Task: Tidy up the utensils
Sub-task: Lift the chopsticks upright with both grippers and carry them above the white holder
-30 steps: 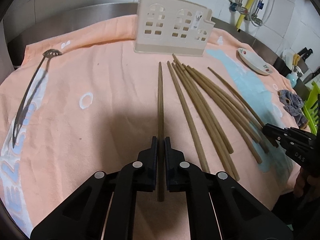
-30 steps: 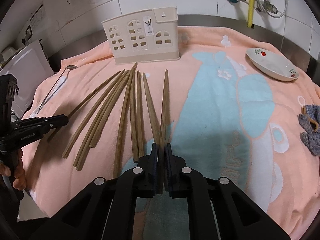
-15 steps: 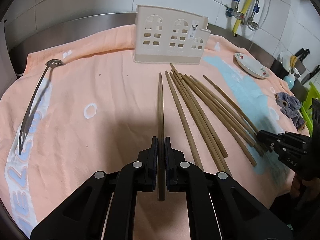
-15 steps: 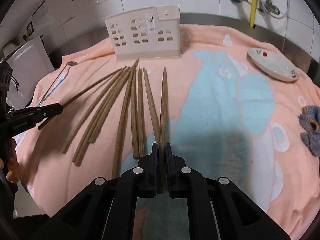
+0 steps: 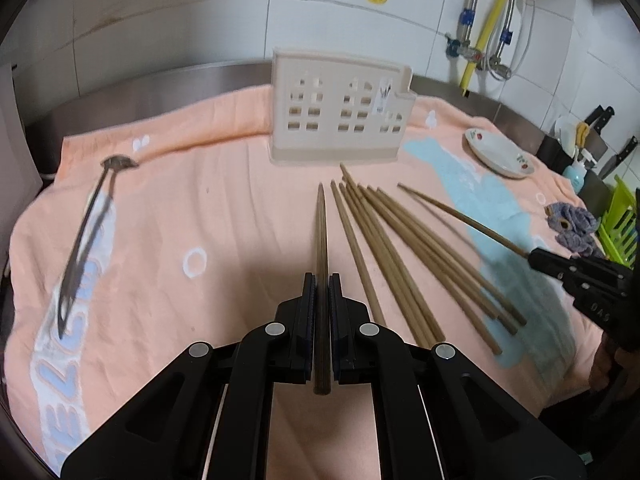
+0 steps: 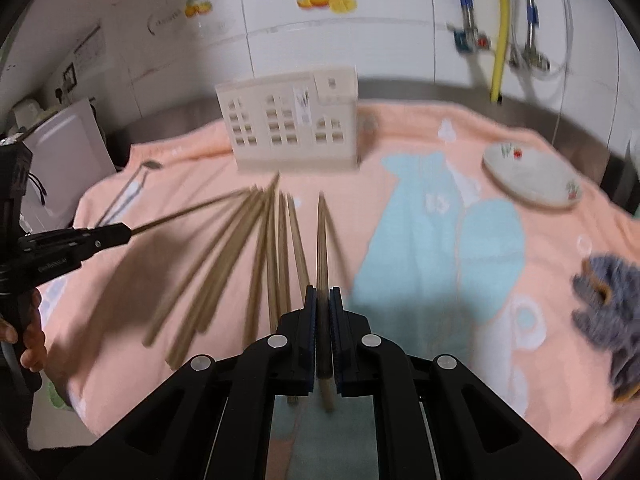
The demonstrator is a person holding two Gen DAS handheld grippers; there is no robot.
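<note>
Peach-coloured towel [image 5: 224, 208] covers the counter, printed with pale blue shapes. At its left edge lies a long-handled metal slotted spoon [image 5: 86, 236], well apart from everything else. Toward the middle, the left gripper [image 5: 322, 280] has its jaws clenched on one wooden chopstick [image 5: 321, 232], which points ahead toward the cream utensil holder [image 5: 340, 116] standing upright at the back of the towel. Just right of that lies a fan of loose chopsticks [image 5: 400, 256] on the towel, their thin tips gathered near the holder's base. Further right, the right gripper [image 6: 322, 304] grasps a second chopstick [image 6: 321, 236] between its closed jaws; in the left wrist view this one slants above the blue patch. Beyond it sit a shallow white dish [image 5: 498, 154] with a small red motif and a crumpled grey cloth [image 5: 572, 226] near the right edge. A person's hand [image 6: 24, 340] shows on the left gripper's handle.
</note>
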